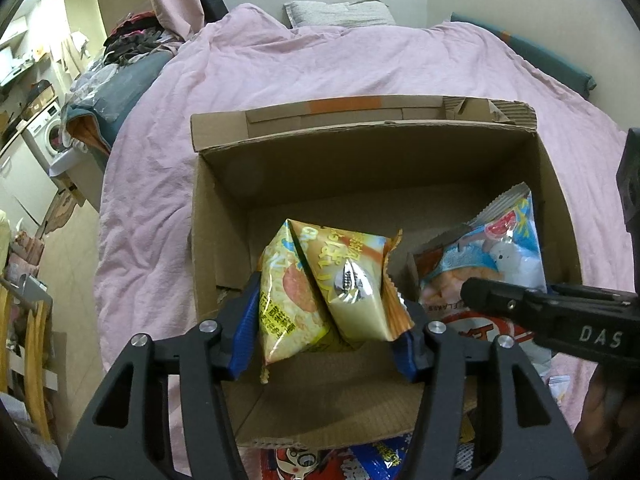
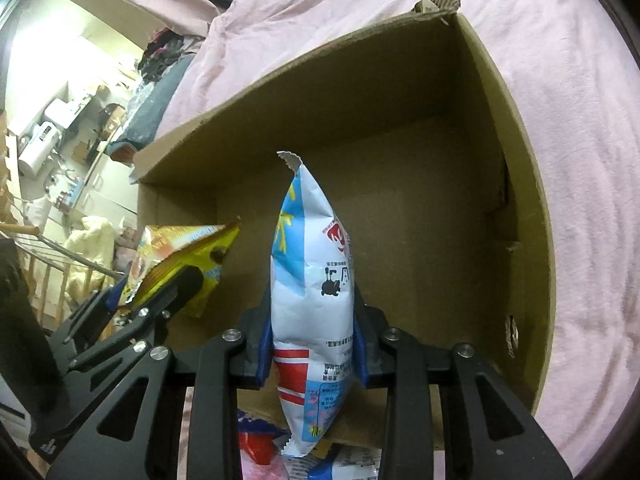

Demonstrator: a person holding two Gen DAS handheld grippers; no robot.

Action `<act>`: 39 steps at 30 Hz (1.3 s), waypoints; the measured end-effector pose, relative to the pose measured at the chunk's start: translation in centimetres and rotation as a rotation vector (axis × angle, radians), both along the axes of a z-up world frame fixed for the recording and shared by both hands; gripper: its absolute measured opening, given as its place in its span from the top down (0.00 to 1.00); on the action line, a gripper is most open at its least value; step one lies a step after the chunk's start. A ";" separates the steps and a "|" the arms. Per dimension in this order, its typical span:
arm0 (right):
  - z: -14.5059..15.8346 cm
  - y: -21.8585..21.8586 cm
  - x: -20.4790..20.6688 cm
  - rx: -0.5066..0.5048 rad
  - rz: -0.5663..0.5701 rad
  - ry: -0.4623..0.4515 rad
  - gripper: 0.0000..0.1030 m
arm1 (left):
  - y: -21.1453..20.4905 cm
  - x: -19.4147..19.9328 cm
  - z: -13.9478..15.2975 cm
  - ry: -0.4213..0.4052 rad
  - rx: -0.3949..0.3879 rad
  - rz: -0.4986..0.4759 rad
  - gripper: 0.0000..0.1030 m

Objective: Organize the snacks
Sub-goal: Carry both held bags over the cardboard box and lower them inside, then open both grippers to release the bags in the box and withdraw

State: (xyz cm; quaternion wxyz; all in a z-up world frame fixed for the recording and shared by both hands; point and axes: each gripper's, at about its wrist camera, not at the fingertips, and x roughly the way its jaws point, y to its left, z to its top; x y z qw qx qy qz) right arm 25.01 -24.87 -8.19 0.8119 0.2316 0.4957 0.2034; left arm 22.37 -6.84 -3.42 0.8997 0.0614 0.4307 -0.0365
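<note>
An open cardboard box (image 1: 224, 208) sits on a pink bedspread; it also shows in the right wrist view (image 2: 500, 100). My left gripper (image 1: 326, 336) is shut on a yellow snack bag (image 1: 320, 292), held over the box's near left part. My right gripper (image 2: 312, 344) is shut on a blue and white snack bag (image 2: 312, 280), held upright over the box's near edge. The blue and white bag (image 1: 508, 252) and right gripper (image 1: 480, 294) show in the left wrist view at right. The yellow bag (image 2: 188, 256) and left gripper (image 2: 176, 292) show at left in the right wrist view.
More snack packets (image 1: 340, 460) lie on the bed in front of the box, also below the right gripper (image 2: 264, 448). The pink bedspread (image 1: 320, 64) surrounds the box. A pillow (image 1: 336, 14) lies at the head. Cluttered room floor and a washing machine (image 1: 48, 136) are left.
</note>
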 end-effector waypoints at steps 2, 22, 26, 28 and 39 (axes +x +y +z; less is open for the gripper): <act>0.2 -0.2 -0.1 0.021 -0.005 -0.007 0.66 | 0.2 -0.1 0.3 -0.006 -0.013 0.005 0.38; 2.4 -0.5 -0.6 -0.020 -0.051 -0.107 0.20 | 1.0 -0.4 1.1 -0.034 -0.031 0.046 0.13; 2.8 -0.5 -0.8 -0.014 -0.057 -0.114 0.20 | 1.1 -0.4 1.0 -0.033 -0.034 0.054 0.13; 3.0 -0.4 -0.7 -0.015 -0.059 -0.114 0.20 | 1.2 -0.4 1.1 -0.031 -0.037 0.057 0.13; 5.1 0.1 -1.9 -0.031 -0.056 -0.145 0.20 | 2.1 -2.1 3.1 -0.065 -0.060 0.065 0.13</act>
